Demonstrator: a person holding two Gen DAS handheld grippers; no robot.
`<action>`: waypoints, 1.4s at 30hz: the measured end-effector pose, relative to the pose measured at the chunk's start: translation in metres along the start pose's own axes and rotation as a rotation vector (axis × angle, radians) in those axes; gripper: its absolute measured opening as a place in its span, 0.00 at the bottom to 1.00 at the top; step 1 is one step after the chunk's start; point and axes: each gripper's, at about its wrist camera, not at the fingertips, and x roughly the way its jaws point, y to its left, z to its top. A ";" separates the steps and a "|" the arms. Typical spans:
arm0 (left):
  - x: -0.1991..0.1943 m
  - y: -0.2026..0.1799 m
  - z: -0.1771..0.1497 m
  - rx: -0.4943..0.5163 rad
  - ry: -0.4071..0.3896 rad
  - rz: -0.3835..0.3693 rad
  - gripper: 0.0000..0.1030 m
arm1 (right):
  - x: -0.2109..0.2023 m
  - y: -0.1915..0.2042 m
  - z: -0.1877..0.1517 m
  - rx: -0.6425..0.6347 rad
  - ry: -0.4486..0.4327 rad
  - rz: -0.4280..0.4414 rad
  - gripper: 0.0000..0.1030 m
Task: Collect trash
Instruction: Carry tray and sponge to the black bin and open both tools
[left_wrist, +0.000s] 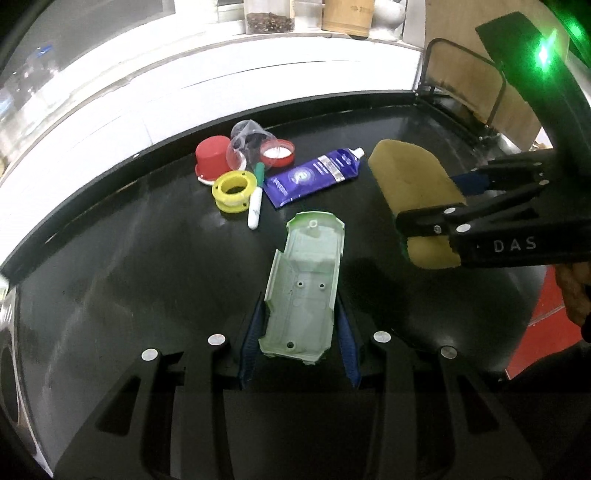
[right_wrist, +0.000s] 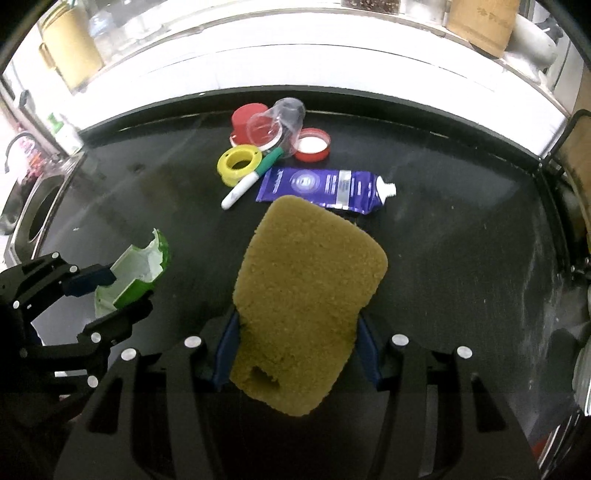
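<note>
Left hand-held gripper (left_wrist: 300, 332) clamps a green carton (left_wrist: 304, 291); right hand-held gripper (right_wrist: 295, 354) clamps a sponge (right_wrist: 306, 295), both lifted over the bench (right_wrist: 461, 240). Still left at 12 o'clock: tube (right_wrist: 325, 188), marker (right_wrist: 251, 181), tape ring (right_wrist: 240, 164), red lids, clear cup. Approx. 2 items in hand, none binned yet.

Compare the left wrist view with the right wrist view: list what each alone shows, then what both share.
Left wrist only: the pale inside of the green plastic shell with its screw holes, and a red panel at the right edge.

Right wrist only: the sponge's broad face with a notch near its bottom edge.

Both: the left hand-held gripper gripping the shell, the right hand-held gripper gripping the sponge, plus the blue tube, yellow ring and marker.
</note>
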 end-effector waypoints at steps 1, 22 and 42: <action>-0.002 -0.001 -0.003 -0.009 0.001 0.005 0.36 | -0.002 0.001 -0.003 -0.005 -0.002 0.004 0.52; -0.107 0.052 -0.088 -0.405 -0.088 0.299 0.36 | -0.031 0.117 -0.004 -0.354 -0.060 0.176 0.52; -0.216 0.155 -0.443 -1.286 0.013 0.748 0.36 | -0.005 0.540 -0.152 -1.172 0.284 0.760 0.53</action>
